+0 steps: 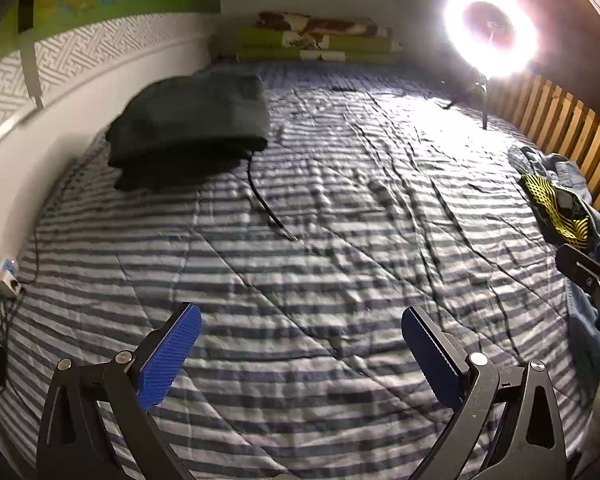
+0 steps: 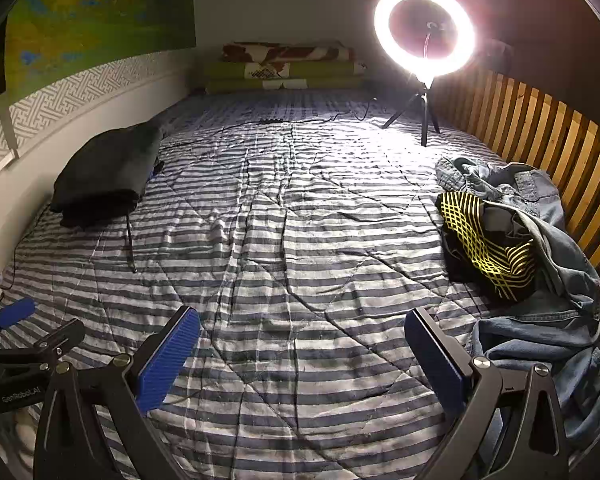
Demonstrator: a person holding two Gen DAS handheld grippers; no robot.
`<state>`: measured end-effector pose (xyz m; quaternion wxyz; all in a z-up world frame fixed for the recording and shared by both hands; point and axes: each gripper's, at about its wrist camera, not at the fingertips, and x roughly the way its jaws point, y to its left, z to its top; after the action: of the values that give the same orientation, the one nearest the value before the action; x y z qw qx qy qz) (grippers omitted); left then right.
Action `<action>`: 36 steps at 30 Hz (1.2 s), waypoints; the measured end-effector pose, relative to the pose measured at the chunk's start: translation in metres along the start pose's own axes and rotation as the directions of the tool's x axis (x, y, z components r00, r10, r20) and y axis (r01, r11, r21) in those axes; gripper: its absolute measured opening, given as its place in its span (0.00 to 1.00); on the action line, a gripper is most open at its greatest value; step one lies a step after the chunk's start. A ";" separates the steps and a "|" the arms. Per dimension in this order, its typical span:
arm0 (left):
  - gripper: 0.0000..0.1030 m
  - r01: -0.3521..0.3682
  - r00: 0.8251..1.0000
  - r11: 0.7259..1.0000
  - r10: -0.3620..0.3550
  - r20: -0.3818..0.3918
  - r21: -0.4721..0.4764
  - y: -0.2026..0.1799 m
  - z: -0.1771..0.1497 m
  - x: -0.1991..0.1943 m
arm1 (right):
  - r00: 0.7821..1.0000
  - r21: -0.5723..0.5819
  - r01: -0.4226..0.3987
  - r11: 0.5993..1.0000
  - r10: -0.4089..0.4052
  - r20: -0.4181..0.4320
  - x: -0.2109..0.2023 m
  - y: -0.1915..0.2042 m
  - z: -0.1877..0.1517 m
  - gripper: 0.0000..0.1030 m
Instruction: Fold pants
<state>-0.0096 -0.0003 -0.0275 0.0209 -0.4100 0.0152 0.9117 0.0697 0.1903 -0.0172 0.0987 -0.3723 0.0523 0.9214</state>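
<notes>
Dark folded pants [image 1: 188,128] [image 2: 106,174] lie stacked at the left side of the striped bed, by the wall. A crumpled heap of blue jeans [image 2: 556,264] [image 1: 556,168] with a black-and-yellow patterned garment [image 2: 488,240] [image 1: 556,210] on it lies at the right, by the slatted rail. My left gripper [image 1: 300,320] hovers open over bare bedding. My right gripper [image 2: 302,322] is open too, with the jeans just beyond its right finger. Nothing is between either pair of blue pads.
A lit ring light [image 2: 424,30] on a tripod stands at the far right of the bed, its cable [image 2: 292,122] running across the sheet. Folded blankets [image 2: 288,66] lie at the head. A wooden slatted rail [image 2: 548,136] borders the right. A power strip [image 1: 6,288] sits at the left.
</notes>
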 end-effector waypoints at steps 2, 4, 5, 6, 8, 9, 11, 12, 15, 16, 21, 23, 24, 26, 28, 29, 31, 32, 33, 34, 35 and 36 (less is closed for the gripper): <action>0.99 -0.001 1.000 1.000 0.001 0.012 -0.001 0.001 0.002 -0.002 | 1.000 0.001 0.005 1.000 -0.005 0.009 -0.001 0.001 0.000 0.98; 0.99 0.007 1.000 1.000 -0.007 0.021 -0.014 0.004 0.003 -0.002 | 1.000 -0.001 0.005 1.000 -0.005 0.013 -0.002 0.001 0.000 0.98; 0.99 0.006 1.000 1.000 -0.005 0.028 -0.023 0.005 0.003 -0.002 | 1.000 -0.002 0.004 1.000 -0.004 0.012 -0.002 0.001 0.000 0.98; 0.99 0.009 0.999 0.999 -0.007 0.033 -0.035 0.007 0.004 -0.002 | 1.000 -0.002 0.002 1.000 -0.002 0.010 -0.001 0.002 0.000 0.98; 0.99 0.024 0.999 0.998 -0.023 0.030 -0.053 0.008 0.005 0.000 | 1.000 0.006 -0.008 1.000 0.008 -0.001 0.000 0.001 0.000 0.98; 0.99 0.030 0.999 0.998 -0.028 0.030 -0.060 0.008 0.006 0.000 | 1.000 0.010 -0.013 1.000 0.013 -0.003 0.001 0.001 0.000 0.98; 0.99 0.037 0.998 0.998 -0.034 0.046 -0.058 0.007 0.007 -0.002 | 1.000 0.017 -0.023 1.000 0.023 -0.008 0.001 0.001 0.000 0.98; 0.99 0.041 0.998 0.998 -0.038 0.053 -0.051 0.005 0.007 -0.004 | 1.000 0.017 -0.025 1.000 0.025 -0.009 0.001 0.000 0.000 0.98; 0.99 0.030 0.997 1.000 -0.030 0.068 -0.008 -0.002 0.006 -0.007 | 1.000 0.016 -0.019 1.000 0.019 -0.003 0.002 0.001 0.000 0.98; 0.99 0.026 0.997 1.000 -0.026 0.068 0.002 -0.005 0.005 -0.007 | 1.000 0.014 -0.011 1.000 0.011 -0.001 0.002 0.001 0.000 0.98; 0.99 0.026 0.997 0.999 -0.027 0.068 0.019 -0.008 0.005 -0.007 | 1.000 0.013 -0.005 1.000 0.005 -0.005 0.005 0.001 0.000 0.98; 0.99 0.025 0.998 1.000 -0.026 0.063 0.016 -0.006 0.006 -0.006 | 1.000 0.016 -0.010 1.000 0.010 -0.011 0.007 0.001 0.000 0.98; 0.99 0.025 0.998 1.000 -0.026 0.055 0.013 -0.005 0.005 -0.004 | 1.000 0.017 -0.012 1.000 0.013 -0.016 0.009 0.001 0.000 0.98; 0.99 0.021 0.999 1.000 -0.022 0.031 0.016 -0.004 0.004 0.001 | 1.000 0.019 -0.016 1.000 0.016 -0.025 0.011 0.002 0.000 0.98; 0.99 0.021 1.000 1.000 -0.021 0.016 0.018 -0.003 0.002 0.006 | 0.999 0.014 -0.016 1.000 0.016 -0.029 0.013 0.003 0.000 0.98; 0.99 0.021 1.000 1.000 -0.021 0.012 0.018 -0.002 0.002 0.007 | 0.999 0.008 -0.016 1.000 0.016 -0.030 0.013 0.004 -0.001 0.98; 0.99 0.015 1.000 1.000 -0.015 0.010 0.018 -0.001 0.000 0.010 | 0.999 -0.002 -0.012 1.000 0.012 -0.030 0.015 0.006 -0.001 0.98; 0.99 0.014 1.000 1.000 -0.014 0.008 0.017 0.000 0.000 0.012 | 0.999 -0.005 -0.010 1.000 0.010 -0.032 0.017 0.007 -0.002 0.98; 0.99 0.011 1.000 1.000 -0.012 0.003 0.014 0.001 0.000 0.014 | 0.999 -0.006 -0.011 1.000 0.011 -0.035 0.018 0.007 -0.002 0.98; 0.99 0.013 1.000 1.000 -0.013 -0.008 0.007 0.002 -0.001 0.017 | 0.999 -0.005 -0.014 1.000 0.013 -0.040 0.019 0.007 -0.002 0.98; 0.99 0.021 1.000 1.000 -0.021 -0.018 0.004 0.002 -0.001 0.021 | 0.999 -0.002 -0.017 1.000 0.017 -0.044 0.020 0.007 -0.002 0.98; 0.99 0.028 0.999 1.000 -0.028 -0.030 0.004 0.002 -0.001 0.024 | 0.999 0.001 -0.020 1.000 0.020 -0.047 0.021 0.007 -0.003 0.98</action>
<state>-0.0247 -0.0018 -0.0463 0.0341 -0.4237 0.0117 0.9051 0.0554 0.1860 -0.0332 0.0881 -0.3930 0.0584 0.9134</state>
